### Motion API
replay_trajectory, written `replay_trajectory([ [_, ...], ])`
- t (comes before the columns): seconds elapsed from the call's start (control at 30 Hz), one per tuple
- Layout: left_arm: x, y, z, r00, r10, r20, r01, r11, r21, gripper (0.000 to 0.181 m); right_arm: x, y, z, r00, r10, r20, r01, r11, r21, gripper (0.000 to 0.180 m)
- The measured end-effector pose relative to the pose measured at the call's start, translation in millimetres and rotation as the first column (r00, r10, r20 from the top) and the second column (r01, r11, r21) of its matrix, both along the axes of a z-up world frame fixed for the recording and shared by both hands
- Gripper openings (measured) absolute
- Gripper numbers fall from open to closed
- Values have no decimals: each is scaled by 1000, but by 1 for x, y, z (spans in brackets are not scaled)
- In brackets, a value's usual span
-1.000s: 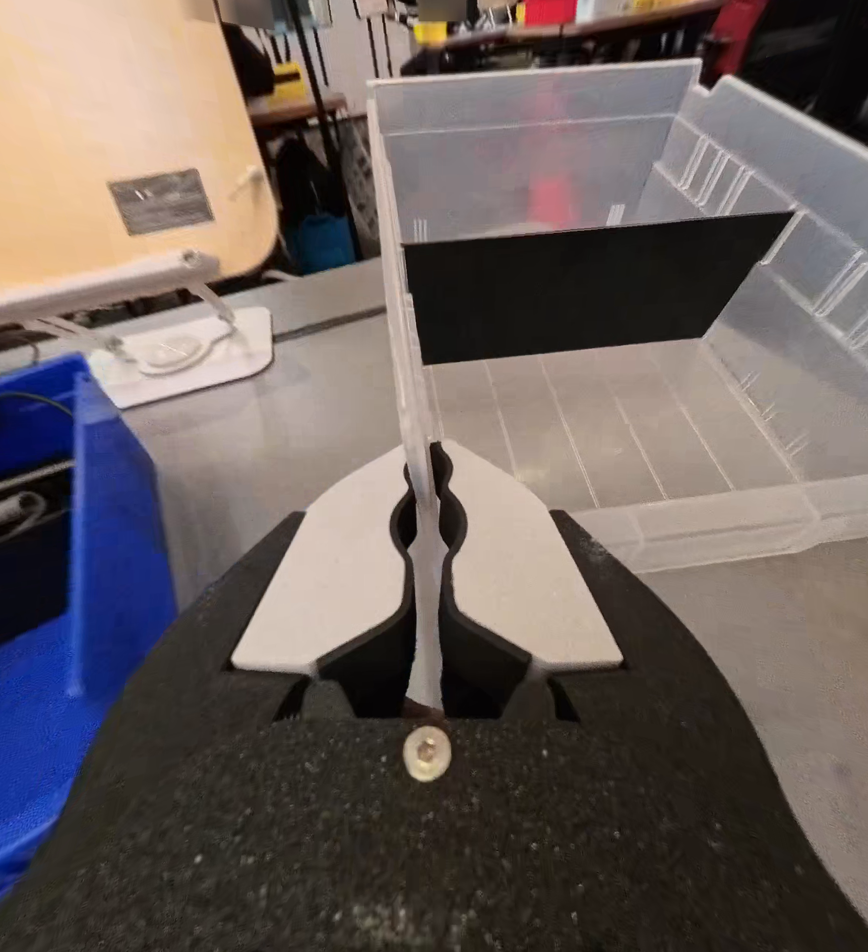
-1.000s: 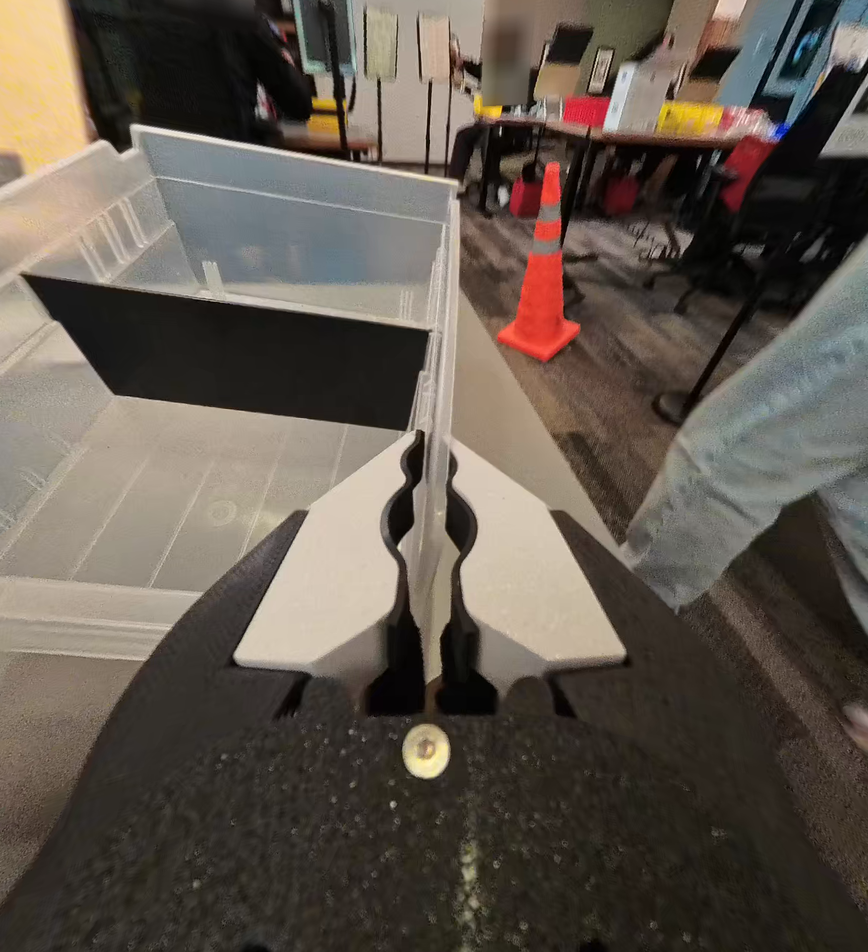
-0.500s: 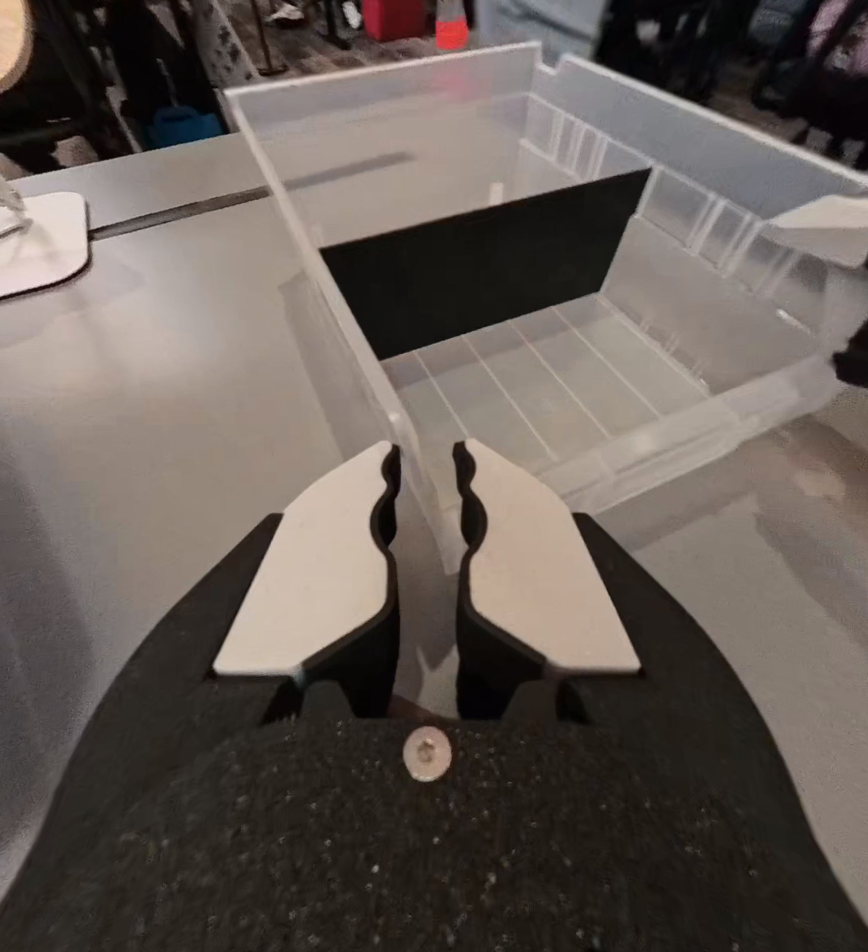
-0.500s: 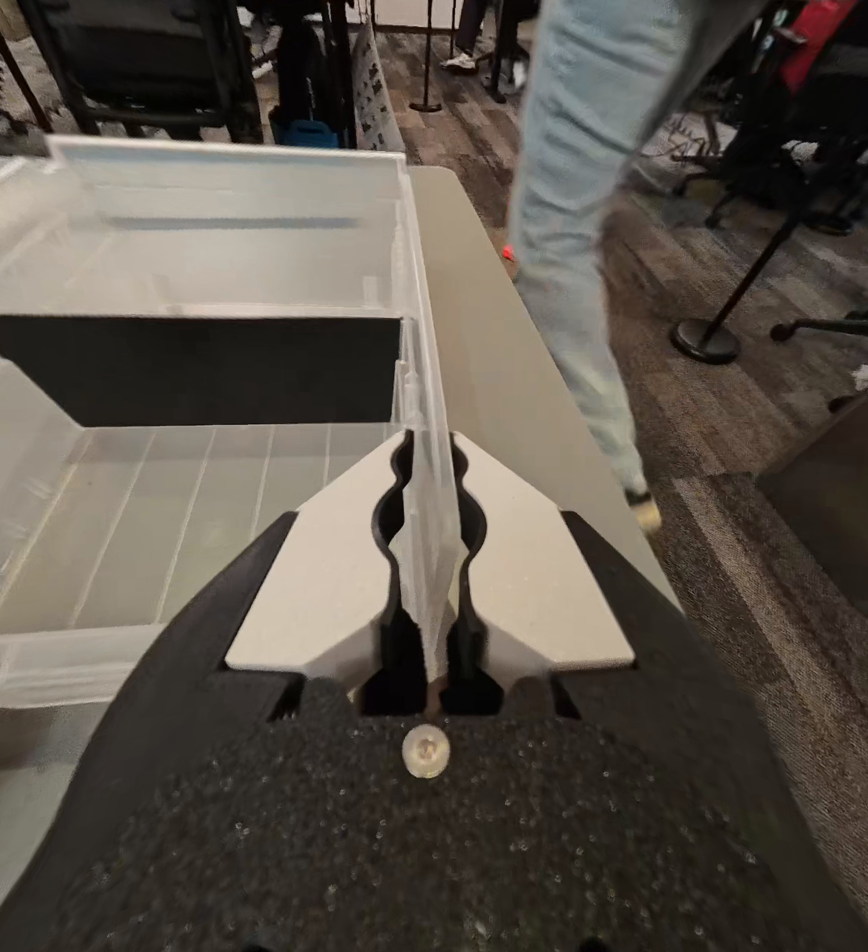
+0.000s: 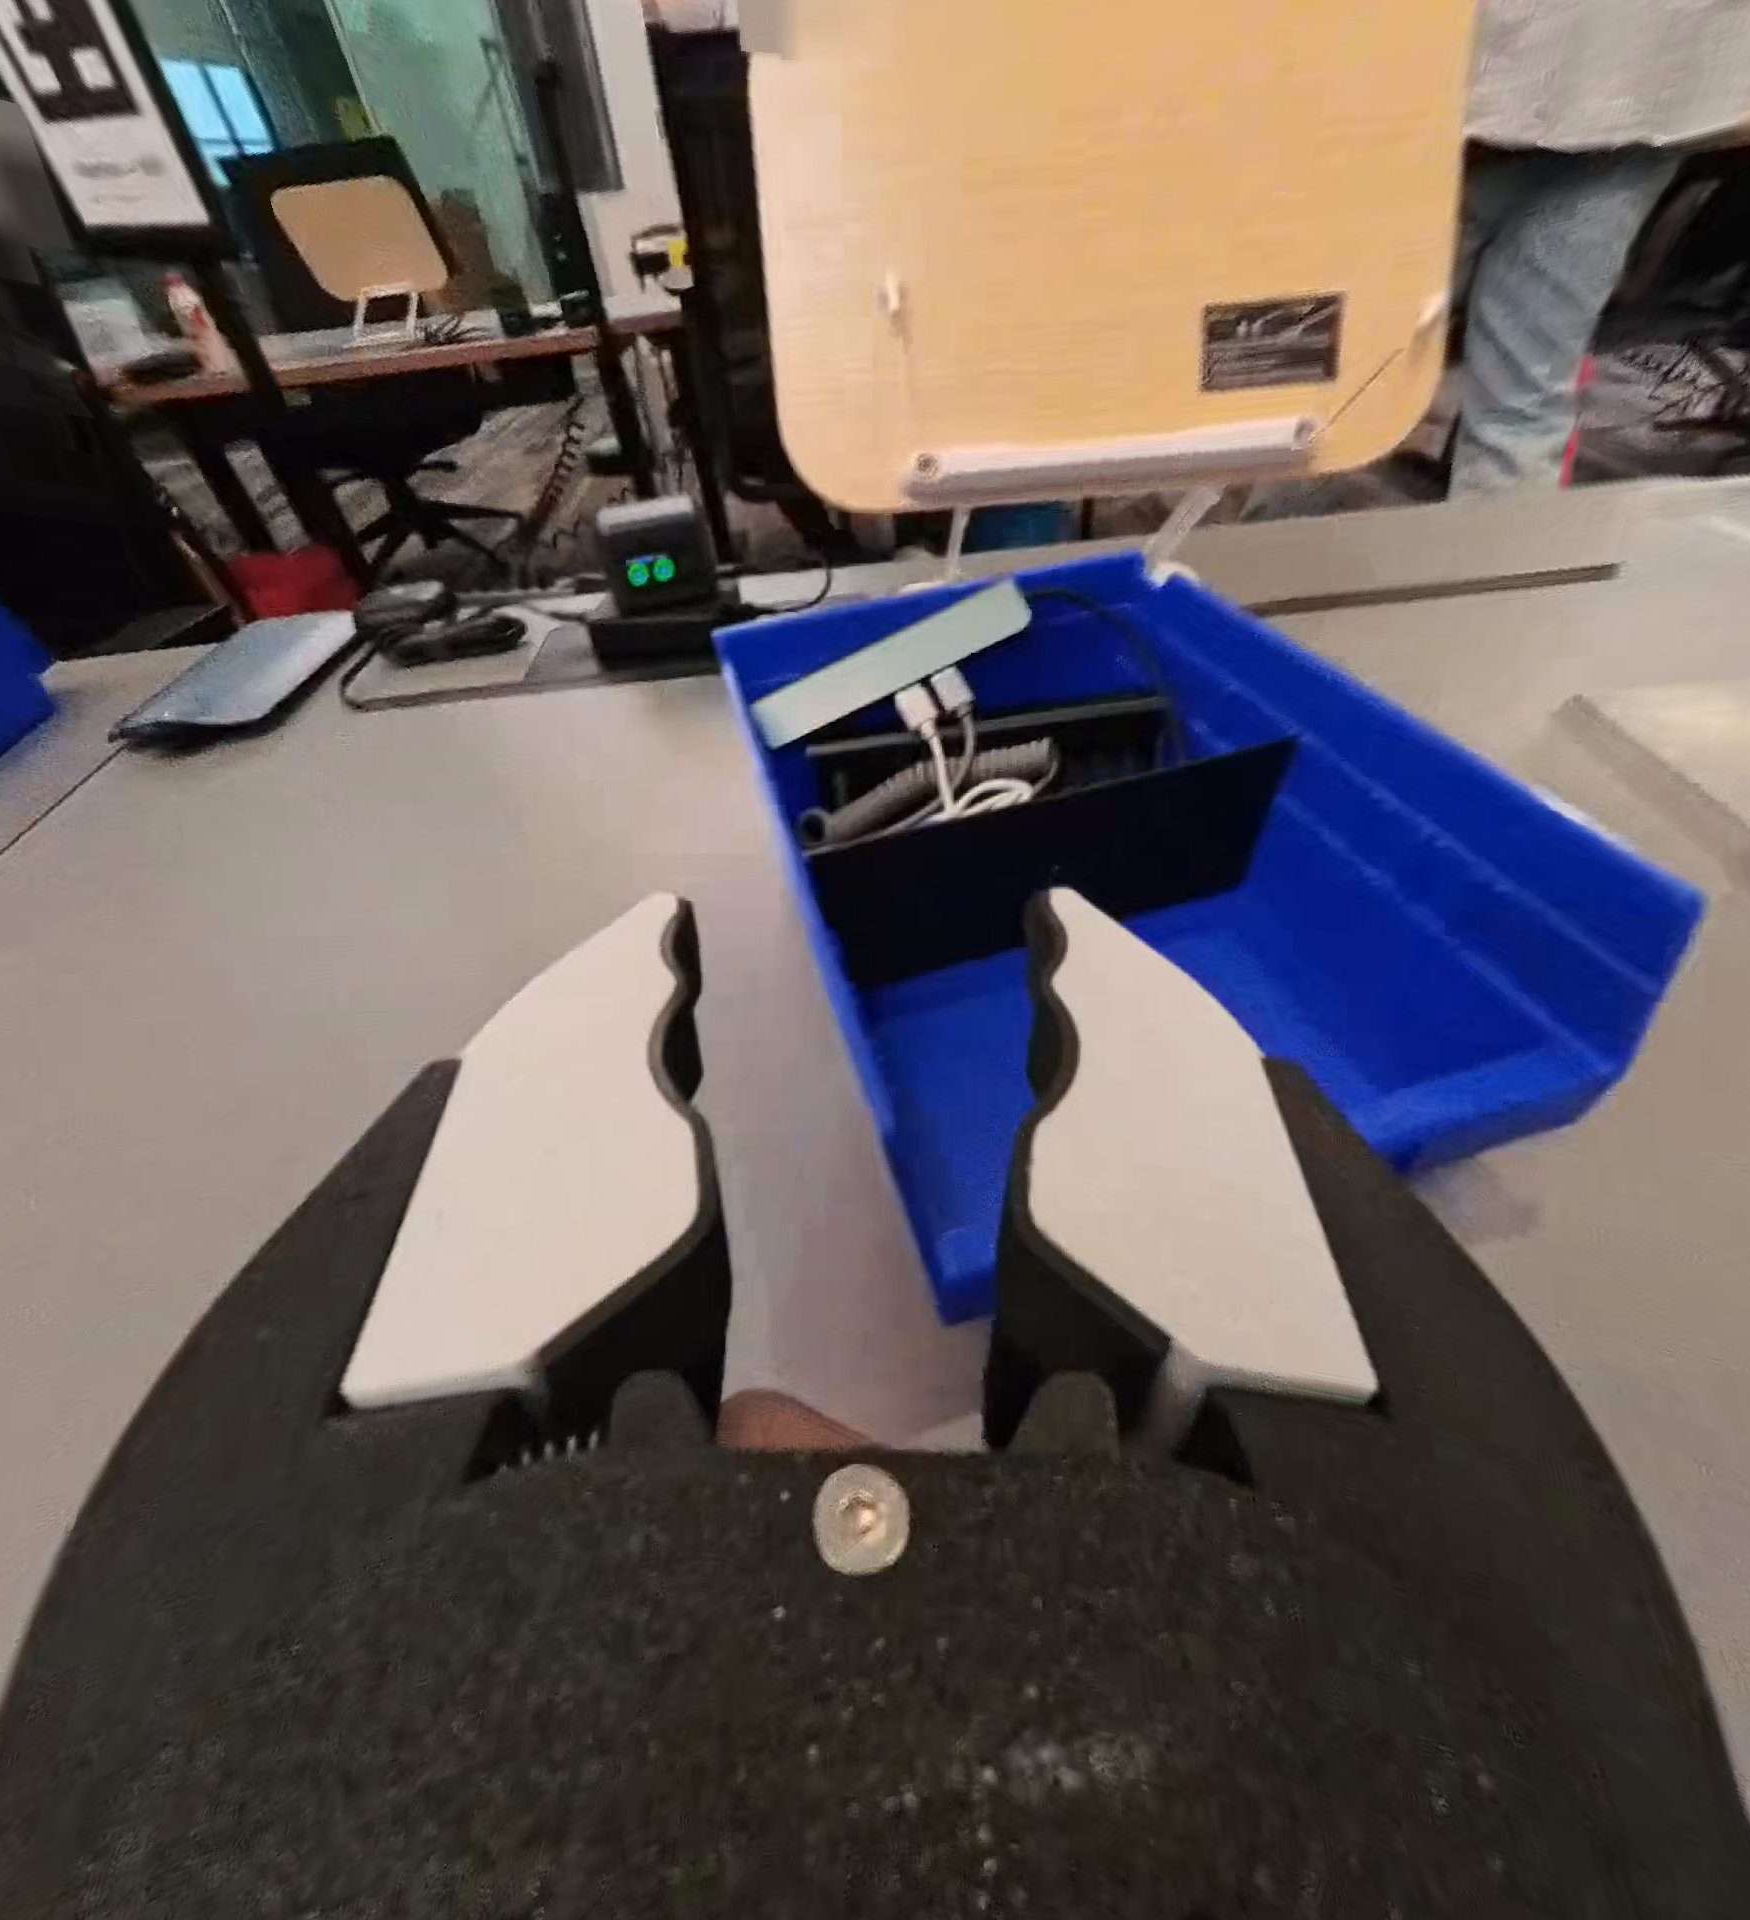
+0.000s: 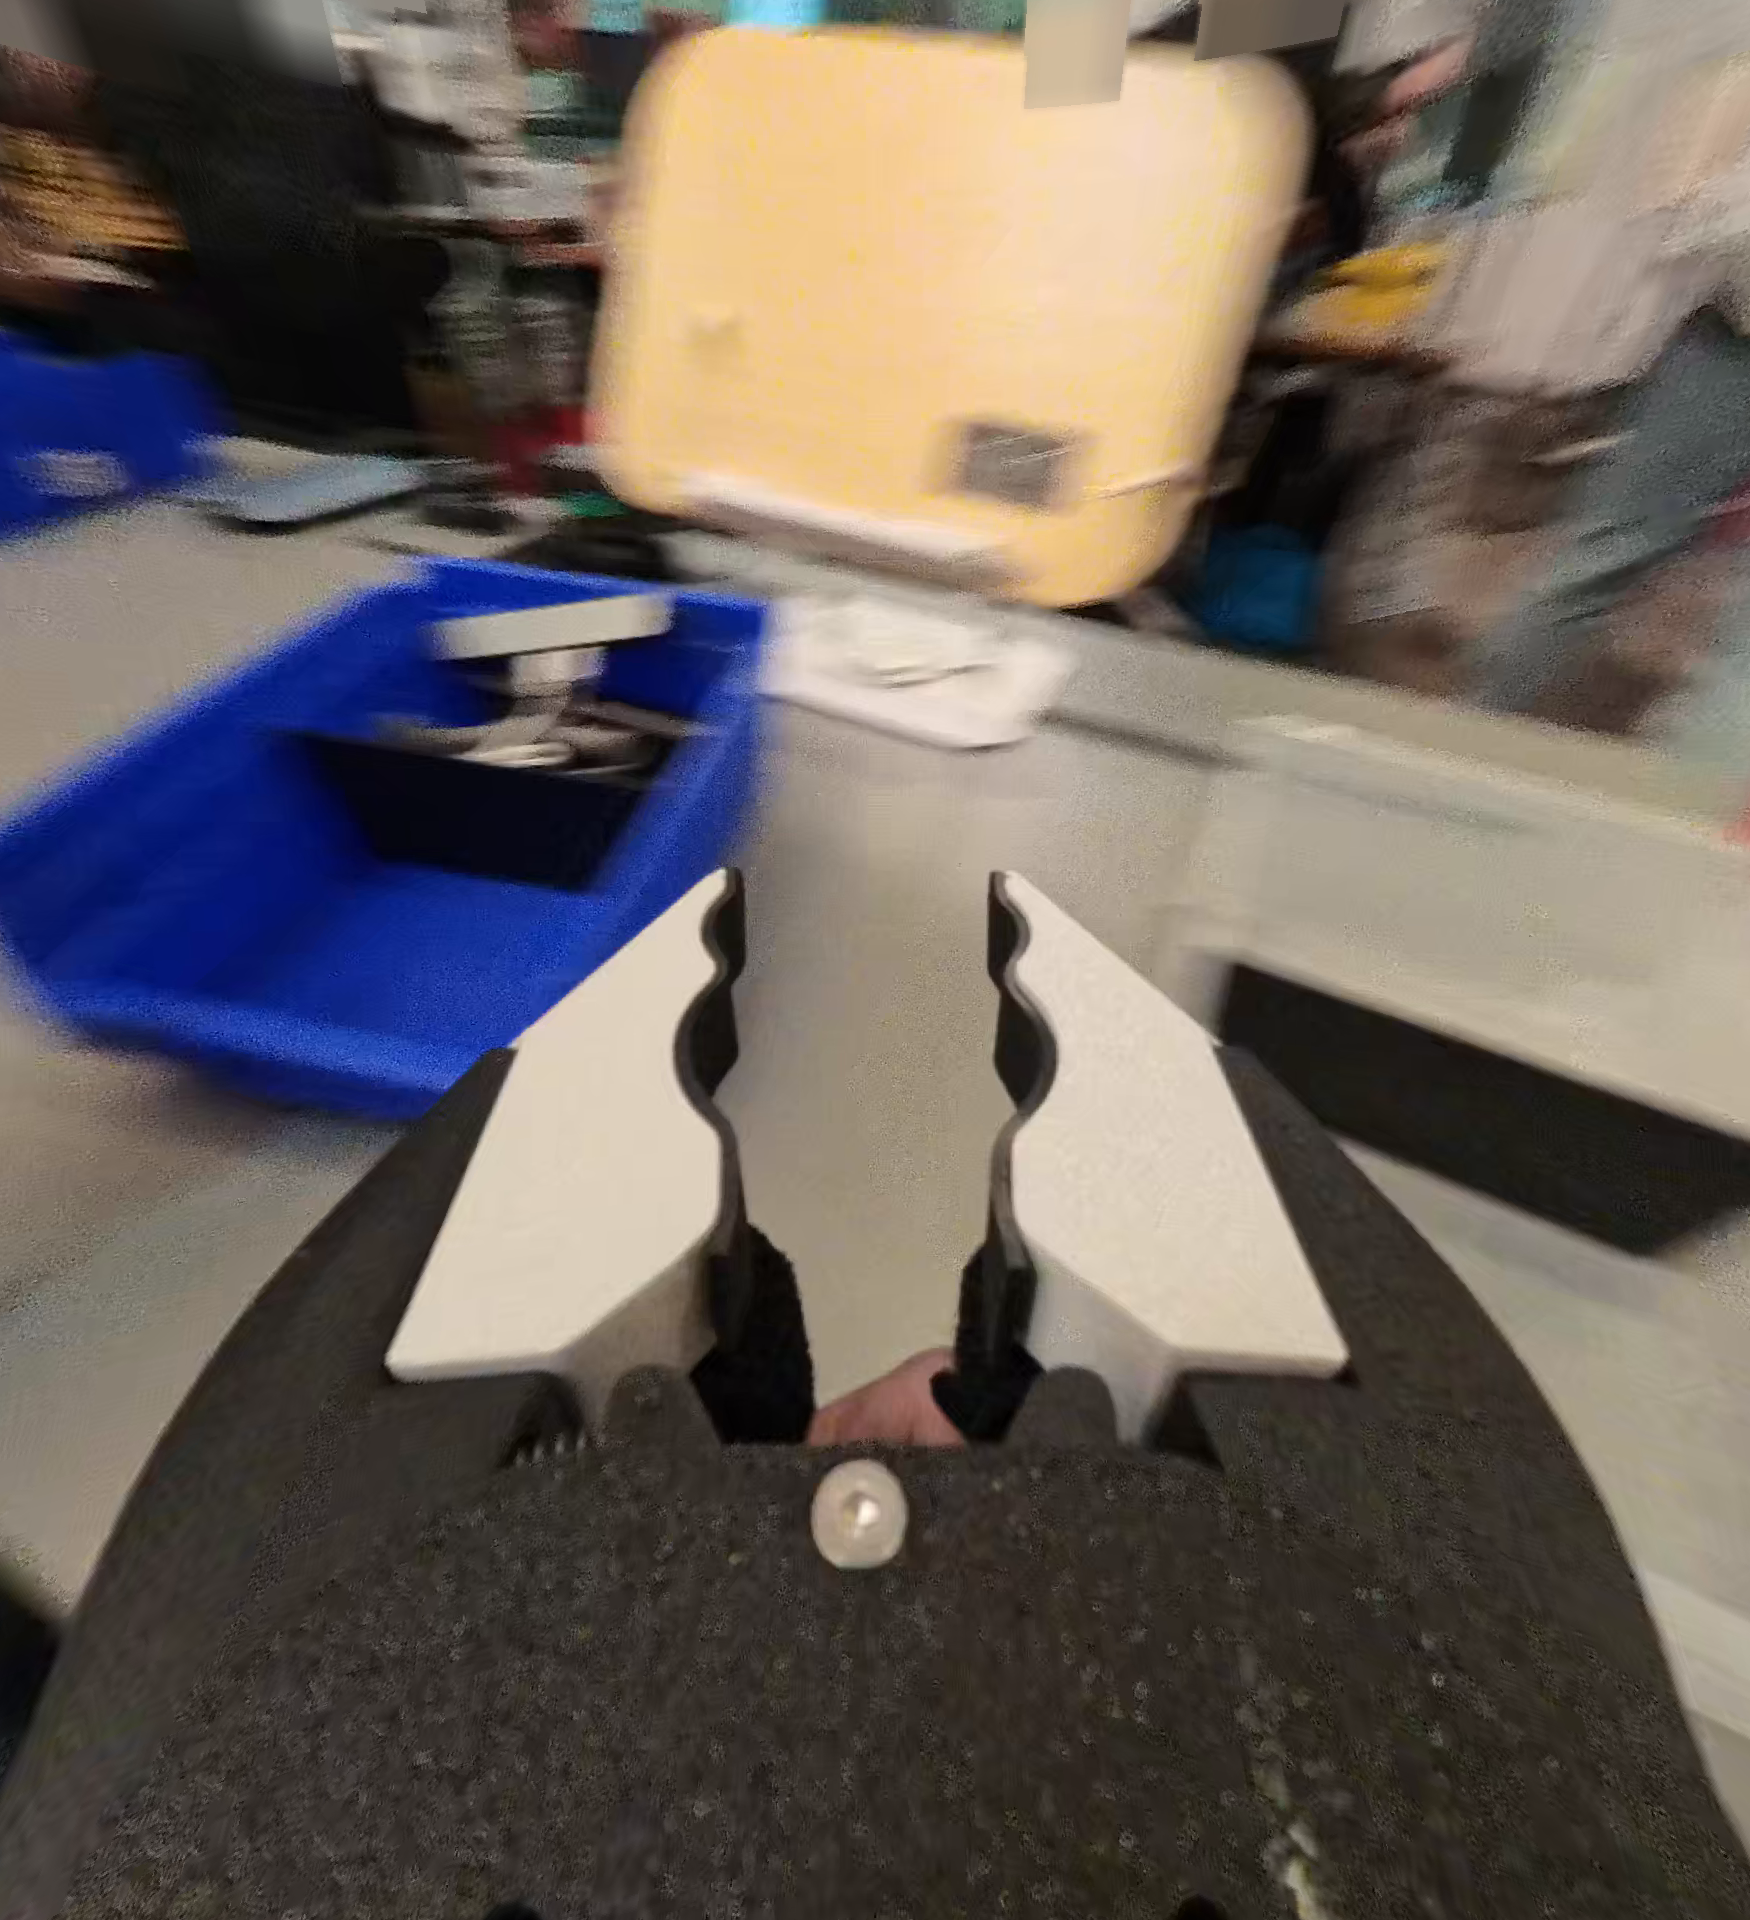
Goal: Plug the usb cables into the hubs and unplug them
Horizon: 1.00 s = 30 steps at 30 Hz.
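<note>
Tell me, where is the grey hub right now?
In the left wrist view, the hub leans on the far left rim of the blue bin, behind the black divider, with white cables plugged in.

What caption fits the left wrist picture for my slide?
Open left gripper faces a blue bin holding a hub and cables.

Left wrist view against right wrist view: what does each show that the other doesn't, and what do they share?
Only the left wrist view shows sharply two white plugs seated in the grey hub, a coiled cable and a charger with green lights. Only the right wrist view, badly blurred, shows the clear bin and its black divider. Both show the blue bin, the tan board, the grey table and an open, empty gripper: left gripper, right gripper.
</note>
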State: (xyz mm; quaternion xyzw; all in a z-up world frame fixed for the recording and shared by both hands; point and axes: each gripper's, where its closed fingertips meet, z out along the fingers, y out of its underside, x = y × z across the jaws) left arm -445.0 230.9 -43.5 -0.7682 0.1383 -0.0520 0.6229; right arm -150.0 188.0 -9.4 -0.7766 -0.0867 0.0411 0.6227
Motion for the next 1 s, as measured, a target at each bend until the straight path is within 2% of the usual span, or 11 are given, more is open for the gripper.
replay_trajectory([
  [0.07,-6,2,-26,1000,-11,2,12,998,-62,61,-78,12,-34,989,119,-88,-127,988,-91,56],
  [0.17,1,6,-54,997,-68,39,73,987,-143,49,-117,38,-75,997,46,-66,-56,988,-147,59],
  [0.27,5,10,-73,989,-119,89,136,964,-229,29,-117,57,-93,996,-86,-33,79,981,-179,61],
  [0.3,5,13,-76,987,-124,103,146,959,-242,22,-115,61,-96,992,-119,-40,110,977,-184,59],
  [0.43,9,21,-78,984,-134,114,158,958,-238,22,-93,70,-94,973,-232,-7,230,967,-106,50],
  [0.47,10,23,-78,987,-129,98,148,962,-228,22,-98,74,-100,979,-202,-29,197,972,-127,40],
  [0.53,10,30,-79,992,-105,76,120,968,-220,24,-111,81,-112,986,-150,-76,133,971,-199,30],
  [0.6,5,36,-78,993,-65,95,86,969,-232,20,-104,86,-113,978,-203,-56,186,958,-218,14],
  [0.63,0,39,-78,994,-45,103,69,967,-244,11,-101,86,-113,972,-229,-58,211,951,-226,5],
  [0.83,-38,47,-74,999,5,34,4,964,-267,4,-135,73,-107,947,-310,-79,289,935,-207,4],
  [1.0,-99,63,-69,1000,-18,11,20,965,-262,4,-199,74,-97,940,-324,-112,304,938,-165,4],
])
